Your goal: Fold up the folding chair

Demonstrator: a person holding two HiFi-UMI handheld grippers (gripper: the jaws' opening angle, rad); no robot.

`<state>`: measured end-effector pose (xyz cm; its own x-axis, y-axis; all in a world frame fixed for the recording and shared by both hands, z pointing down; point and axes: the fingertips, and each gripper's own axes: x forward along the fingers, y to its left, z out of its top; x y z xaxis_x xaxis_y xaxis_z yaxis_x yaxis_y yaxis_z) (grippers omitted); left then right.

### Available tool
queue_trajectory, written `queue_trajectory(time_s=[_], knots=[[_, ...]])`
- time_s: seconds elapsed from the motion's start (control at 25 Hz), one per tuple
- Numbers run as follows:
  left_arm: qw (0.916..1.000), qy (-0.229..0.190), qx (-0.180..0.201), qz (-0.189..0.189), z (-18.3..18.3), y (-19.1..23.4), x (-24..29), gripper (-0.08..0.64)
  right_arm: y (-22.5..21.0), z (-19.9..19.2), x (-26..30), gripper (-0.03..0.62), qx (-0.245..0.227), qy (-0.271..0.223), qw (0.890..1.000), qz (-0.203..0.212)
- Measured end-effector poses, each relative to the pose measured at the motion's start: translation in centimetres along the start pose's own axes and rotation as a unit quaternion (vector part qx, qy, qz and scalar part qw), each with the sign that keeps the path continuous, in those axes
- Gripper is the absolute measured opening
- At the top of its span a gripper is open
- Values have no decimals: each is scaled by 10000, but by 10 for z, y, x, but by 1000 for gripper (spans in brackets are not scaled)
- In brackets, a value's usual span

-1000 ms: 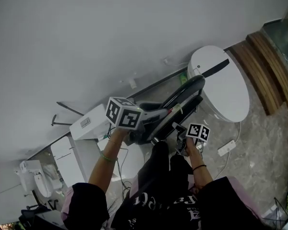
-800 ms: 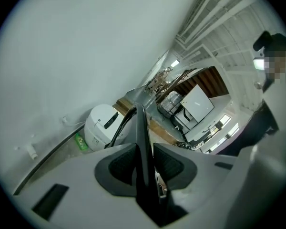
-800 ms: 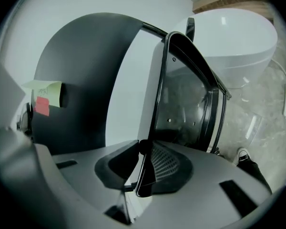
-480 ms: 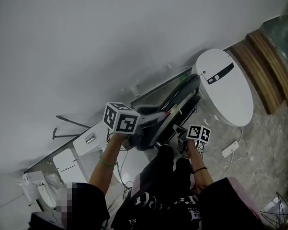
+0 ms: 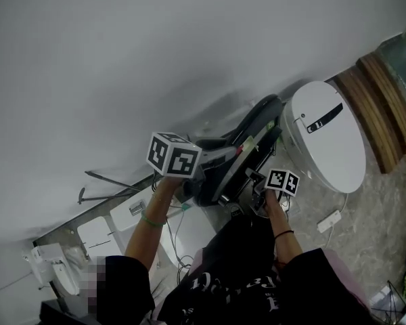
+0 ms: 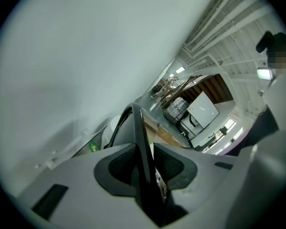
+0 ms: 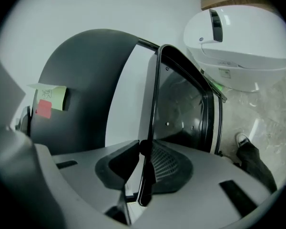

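Note:
The black folding chair (image 5: 240, 151) is folded flat and carried off the floor between my two grippers, close to a white wall. My left gripper (image 5: 201, 176) is shut on the chair's black frame tube (image 6: 139, 147), which runs up between its pads. My right gripper (image 5: 258, 193) is shut on a thin black frame rod (image 7: 150, 142) of the chair. In the right gripper view the chair's dark curved back (image 7: 86, 80) carries a yellow and red sticky label (image 7: 50, 99), and the seat's underside (image 7: 186, 113) faces me.
A round white table top (image 5: 325, 134) stands tipped to the right of the chair, with a wooden ledge (image 5: 386, 93) beyond it. White boxes (image 5: 132, 208) and cables lie on the marble floor at lower left. A white power strip (image 5: 328, 221) lies at right.
Both grippers have carried the folded chair toward the white wall, up and to the right in the head view. The white table top has shifted right in that view. The grips are unchanged.

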<state>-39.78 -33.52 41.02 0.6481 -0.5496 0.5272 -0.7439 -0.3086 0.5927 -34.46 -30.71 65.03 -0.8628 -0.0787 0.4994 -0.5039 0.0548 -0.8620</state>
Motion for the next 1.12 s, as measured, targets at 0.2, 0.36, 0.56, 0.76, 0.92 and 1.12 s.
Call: queue_trajectory(time_s=[0.2, 0.36, 0.56, 0.76, 0.92, 1.12], knots=[[9996, 75, 174, 227, 27, 28, -4, 109, 13, 15, 26, 72, -52, 390, 9992, 49], [9977, 392, 457, 321, 48, 53, -4, 110, 24, 29, 47, 67, -114, 741, 9972, 15], [9961, 561, 592, 343, 70, 78, -8, 110, 37, 44, 68, 63, -230, 1074, 9940, 29], [9970, 494, 302, 511, 74, 107, -21, 110, 43, 48, 90, 61, -459, 1445, 9884, -8], [9966, 294, 64, 761, 87, 149, -47, 110, 62, 58, 127, 63, -686, 1750, 9822, -61], [9952, 146, -79, 967, 90, 168, -56, 110, 68, 64, 139, 61, -779, 1889, 9789, 67]])
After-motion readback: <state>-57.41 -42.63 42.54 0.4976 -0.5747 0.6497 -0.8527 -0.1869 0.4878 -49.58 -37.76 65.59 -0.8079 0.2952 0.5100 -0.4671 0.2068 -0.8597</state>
